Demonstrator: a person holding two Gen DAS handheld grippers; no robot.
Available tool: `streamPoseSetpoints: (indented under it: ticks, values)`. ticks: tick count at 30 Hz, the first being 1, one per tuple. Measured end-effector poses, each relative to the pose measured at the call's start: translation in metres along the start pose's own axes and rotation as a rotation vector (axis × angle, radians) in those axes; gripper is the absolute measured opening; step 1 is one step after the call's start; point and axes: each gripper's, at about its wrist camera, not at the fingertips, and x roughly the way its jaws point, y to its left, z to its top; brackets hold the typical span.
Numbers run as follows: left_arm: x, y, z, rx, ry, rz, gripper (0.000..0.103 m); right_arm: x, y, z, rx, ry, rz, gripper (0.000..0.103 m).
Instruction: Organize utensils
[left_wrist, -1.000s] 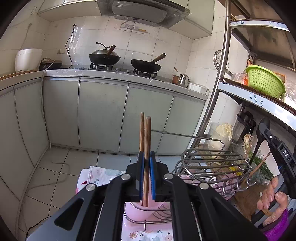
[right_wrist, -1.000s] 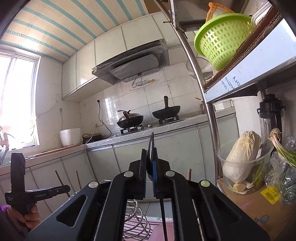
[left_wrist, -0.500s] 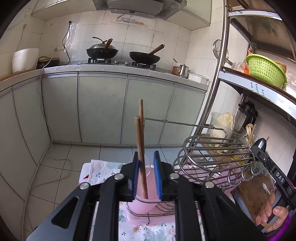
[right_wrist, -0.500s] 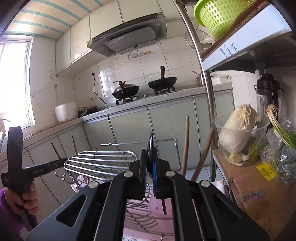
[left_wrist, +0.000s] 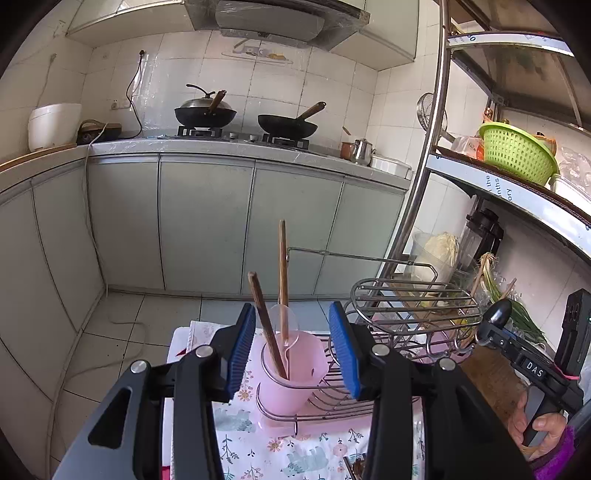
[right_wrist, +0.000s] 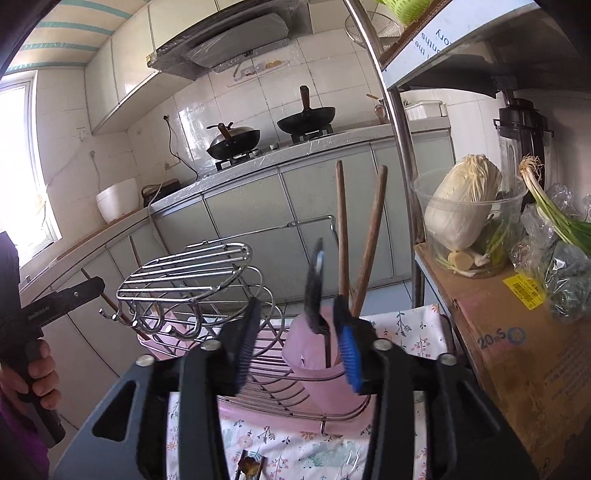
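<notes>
A pink cup (left_wrist: 295, 373) (right_wrist: 317, 365) stands in a wire dish rack (left_wrist: 332, 402). Two wooden chopsticks (left_wrist: 266, 332) (right_wrist: 341, 229) lean in it. My left gripper (left_wrist: 292, 310) hangs just in front of the cup, its jaws opening, the blue pads clear of the chopsticks. A black utensil (right_wrist: 314, 291), head up and blurred, stands in the same cup. My right gripper (right_wrist: 295, 301) is around it with its jaws opening and the pads off it. Each view also shows the other gripper in a hand at its edge.
A domed wire rack with hooks (left_wrist: 413, 295) (right_wrist: 192, 266) rises beside the cup. A floral cloth (left_wrist: 295, 450) covers the surface below. At the right stand a cardboard box (right_wrist: 517, 350), a tub with cabbage (right_wrist: 461, 210) and a metal shelf post (right_wrist: 399, 147).
The left jaws opened and let go of the two chopsticks, which now stand in the pink cup. The right gripper sank with the black utensil and opened, leaving it in the cup.
</notes>
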Motion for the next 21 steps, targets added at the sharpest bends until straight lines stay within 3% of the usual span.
streamPoseSetpoints:
  ticks: [8, 11, 13, 19, 21]
  values:
    - [-0.027, -0.004, -0.013, 0.0, -0.005, -0.023, 0.041, -0.025, 0.003, -0.007, -0.016, -0.011, -0.022, 0.05]
    - [-0.032, -0.007, -0.022, -0.003, 0.018, -0.045, 0.041, -0.032, 0.005, -0.017, -0.016, 0.003, -0.023, 0.062]
    - [-0.033, -0.01, -0.03, -0.003, 0.045, -0.065, 0.041, -0.035, 0.005, -0.026, -0.024, 0.018, -0.025, 0.064]
    - [-0.009, -0.027, -0.07, -0.012, 0.219, -0.154, 0.039, -0.033, 0.002, -0.057, 0.003, 0.102, -0.067, 0.064]
    - [0.008, -0.033, -0.091, -0.032, 0.324, -0.182, 0.031, -0.031, -0.006, -0.067, 0.059, 0.127, -0.08, 0.064]
